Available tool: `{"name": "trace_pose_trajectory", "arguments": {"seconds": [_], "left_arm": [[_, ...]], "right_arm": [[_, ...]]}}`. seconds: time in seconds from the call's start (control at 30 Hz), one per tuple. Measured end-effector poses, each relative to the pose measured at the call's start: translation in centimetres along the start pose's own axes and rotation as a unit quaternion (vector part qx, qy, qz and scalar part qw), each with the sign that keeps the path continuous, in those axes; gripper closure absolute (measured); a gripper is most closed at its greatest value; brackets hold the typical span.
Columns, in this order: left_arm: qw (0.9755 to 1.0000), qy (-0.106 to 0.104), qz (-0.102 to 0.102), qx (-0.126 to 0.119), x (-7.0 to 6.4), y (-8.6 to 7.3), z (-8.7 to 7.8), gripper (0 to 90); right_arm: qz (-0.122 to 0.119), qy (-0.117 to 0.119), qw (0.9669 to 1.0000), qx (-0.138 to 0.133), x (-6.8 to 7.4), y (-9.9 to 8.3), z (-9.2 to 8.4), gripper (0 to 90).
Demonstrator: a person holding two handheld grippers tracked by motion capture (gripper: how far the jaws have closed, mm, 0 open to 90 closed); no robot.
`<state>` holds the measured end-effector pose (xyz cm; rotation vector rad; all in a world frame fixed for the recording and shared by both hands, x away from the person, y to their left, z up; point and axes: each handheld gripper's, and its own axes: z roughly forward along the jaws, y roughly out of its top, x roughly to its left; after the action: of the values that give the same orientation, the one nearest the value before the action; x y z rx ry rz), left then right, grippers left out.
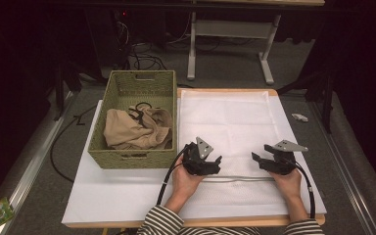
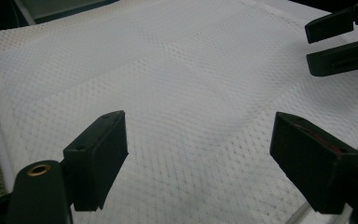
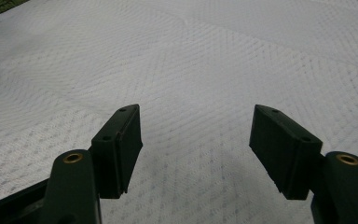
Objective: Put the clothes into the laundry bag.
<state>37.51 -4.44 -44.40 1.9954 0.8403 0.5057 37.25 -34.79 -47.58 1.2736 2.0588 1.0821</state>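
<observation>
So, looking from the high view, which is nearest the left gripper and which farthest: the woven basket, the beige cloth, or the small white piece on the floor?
From the left gripper:
1. Woven basket, just to its left.
2. Beige cloth, inside the basket.
3. Small white piece, on the floor far right.

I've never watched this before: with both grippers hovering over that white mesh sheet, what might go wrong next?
Both the left gripper and right gripper are open above the thin, flat white mesh bag; the jaws may slide over it without catching. Pinching only its top layer might leave the bag shut. Its zipper edge lies close behind them, easily dragged.
</observation>
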Motion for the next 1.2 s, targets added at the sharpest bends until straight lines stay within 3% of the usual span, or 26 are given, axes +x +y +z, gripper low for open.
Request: {"name": "trace_pose_trajectory", "arguments": {"seconds": [0.1, 0.17, 0.27, 0.3, 0.57, 0.77, 0.93, 1.2], "left_arm": [[0.9999, -0.01, 0.005, 0.005, 0.1, 0.0, -0.2, 18.3], [0.9997, -0.009, 0.021, 0.004, 0.1, 0.0, -0.4, 17.8], [0.9997, -0.013, 0.017, 0.009, 0.2, 0.0, -0.6, 18.2], [0.9994, -0.01, 0.024, 0.023, 0.2, 0.3, -0.7, 18.3], [0.9993, -0.013, 0.032, 0.016, 0.3, 1.4, -1.8, 19.1], [0.9995, -0.008, 0.029, 0.012, 0.7, 1.7, -2.4, 20.3], [0.9998, 0.003, 0.012, 0.014, 1.3, 1.9, -3.1, 20.7], [0.9998, 0.011, 0.015, 0.012, 1.9, 2.4, -4.0, 22.9]], "right_arm": [[0.002, 0.001, 1.0, 0.0, 0.0, 0.0, 0.0, 34.3], [0.002, 0.001, 1.0, 0.0, 0.1, 0.0, 0.0, 34.3], [0.0, 0.0, 1.0, 0.001, 0.1, 0.0, 0.0, 34.3], [0.002, 0.0, 1.0, 0.0, 0.1, 0.0, 0.0, 34.3], [-0.005, 0.0, 1.0, 0.0, 0.1, 0.0, 0.0, 34.3], [-0.006, 0.0, 1.0, 0.001, 0.1, 0.0, 0.0, 34.2], [-0.005, -0.001, 1.0, 0.002, 0.1, 0.0, 0.0, 34.2], [-0.003, -0.001, 1.0, 0.003, 0.2, 0.0, 0.1, 34.2]]}}
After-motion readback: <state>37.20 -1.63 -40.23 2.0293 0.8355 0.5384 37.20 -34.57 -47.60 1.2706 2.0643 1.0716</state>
